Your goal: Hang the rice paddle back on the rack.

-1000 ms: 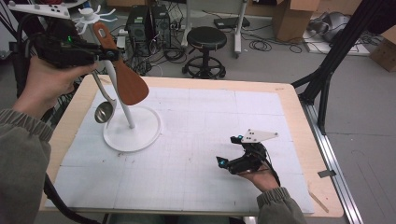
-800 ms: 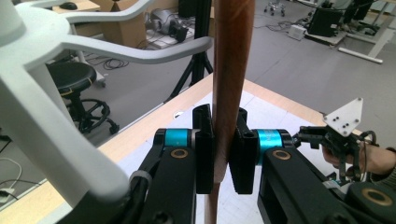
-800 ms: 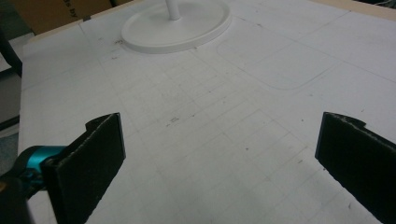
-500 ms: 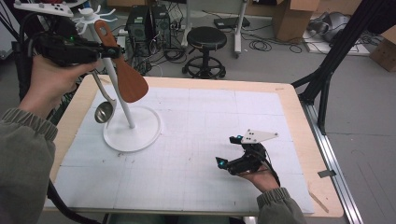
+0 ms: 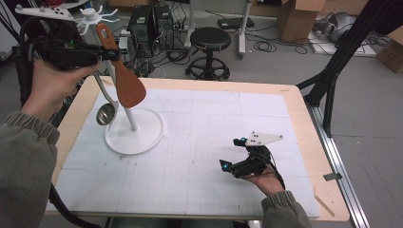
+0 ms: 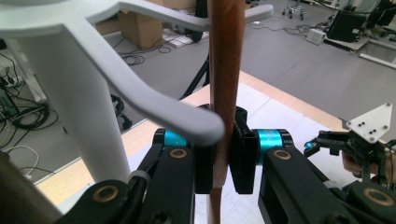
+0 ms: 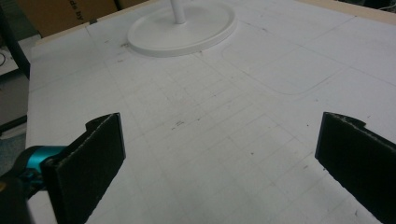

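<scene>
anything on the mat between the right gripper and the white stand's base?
Nothing: in the right gripper view, bare white gridded mat runs from the open right gripper to the round white stand base.

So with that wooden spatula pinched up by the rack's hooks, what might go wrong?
The left gripper clamps only the thin handle of the wooden spatula, so it might twist or slip. A white hook sits right against the handle; a wrong pull could snag it and tip the rack. The hanging ladle might get knocked.
</scene>
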Demonstrator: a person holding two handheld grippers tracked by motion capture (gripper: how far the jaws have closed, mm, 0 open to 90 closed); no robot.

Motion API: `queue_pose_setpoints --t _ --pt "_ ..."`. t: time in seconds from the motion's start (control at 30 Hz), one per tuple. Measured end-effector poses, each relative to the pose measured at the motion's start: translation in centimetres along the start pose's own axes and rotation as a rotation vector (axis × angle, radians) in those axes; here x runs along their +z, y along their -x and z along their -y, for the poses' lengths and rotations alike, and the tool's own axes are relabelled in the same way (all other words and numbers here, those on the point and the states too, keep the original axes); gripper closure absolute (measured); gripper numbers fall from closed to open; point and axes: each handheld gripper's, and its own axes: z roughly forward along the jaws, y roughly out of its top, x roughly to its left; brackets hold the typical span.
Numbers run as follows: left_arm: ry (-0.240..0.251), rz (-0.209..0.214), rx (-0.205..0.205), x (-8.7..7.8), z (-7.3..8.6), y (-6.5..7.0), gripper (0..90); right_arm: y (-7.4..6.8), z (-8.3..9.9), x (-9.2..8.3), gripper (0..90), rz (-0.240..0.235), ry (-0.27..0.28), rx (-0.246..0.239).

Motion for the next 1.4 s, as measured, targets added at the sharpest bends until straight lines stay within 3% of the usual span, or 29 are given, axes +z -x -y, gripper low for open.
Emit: queue_pose_setpoints --t 0.2,0.4,0.7,1.1,1.4 --pt "-0.012 -0.021 0.03 -0.2 0.1 0.5 73.1 0.0 -0.1 -0.1 0.4 0.0 0.003 0.002" --pt "-0.014 -0.032 0.051 -0.5 0.1 0.7 71.2 0.0 -0.2 -0.3 0.4 0.009 0.01 0.002" --pt "0.0 -0.057 0.057 -1.0 0.6 0.7 68.1 0.2 -0.3 -0.6 0.4 0.023 0.017 0.006" --pt "-0.019 -0.088 0.059 -1.5 2.3 0.5 61.4 0.3 -0.4 -1.0 0.4 0.048 0.025 0.008" --pt "-0.017 -0.08 0.057 -1.9 3.7 0.6 54.5 0.3 -0.4 -1.1 0.4 0.055 0.024 0.007"
